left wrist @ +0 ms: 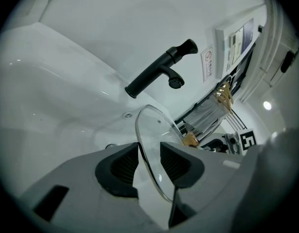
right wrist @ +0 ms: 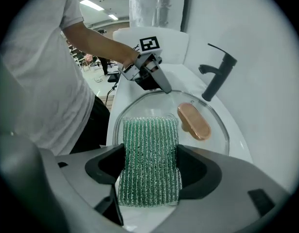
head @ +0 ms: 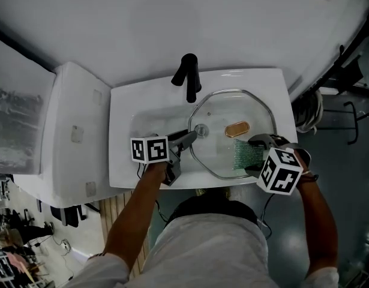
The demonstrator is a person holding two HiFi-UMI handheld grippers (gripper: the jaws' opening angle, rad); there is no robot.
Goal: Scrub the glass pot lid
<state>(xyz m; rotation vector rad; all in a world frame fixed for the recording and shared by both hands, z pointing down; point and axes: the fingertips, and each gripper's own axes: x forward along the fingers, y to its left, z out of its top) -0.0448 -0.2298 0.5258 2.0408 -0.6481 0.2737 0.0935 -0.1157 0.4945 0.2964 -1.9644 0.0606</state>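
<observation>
Right gripper view: nearest, the right gripper [right wrist: 150,165] has its jaws closed on a green knitted mesh scouring pad [right wrist: 149,152]. The pad's free end hangs forward of the tips onto the glass, probably so that the mesh rather than the jaws meets the surface. Just beyond the tips lies the round clear glass pot lid [right wrist: 159,106] with its steel rim, and its oval copper-coloured handle [right wrist: 194,121] sits ahead of them, off to one side. At the lid's far edge the left gripper [right wrist: 161,84] grips the rim. In its own view the rim runs slantwise between half-closed jaws, apparently to steady the lid against the rubbing. Farther off stands the matt black lever tap [right wrist: 217,76]. The lid lies across the basin of the white rectangular ceramic sink [head: 124,155], the only thing in it, and I cannot tell if there is water.
</observation>
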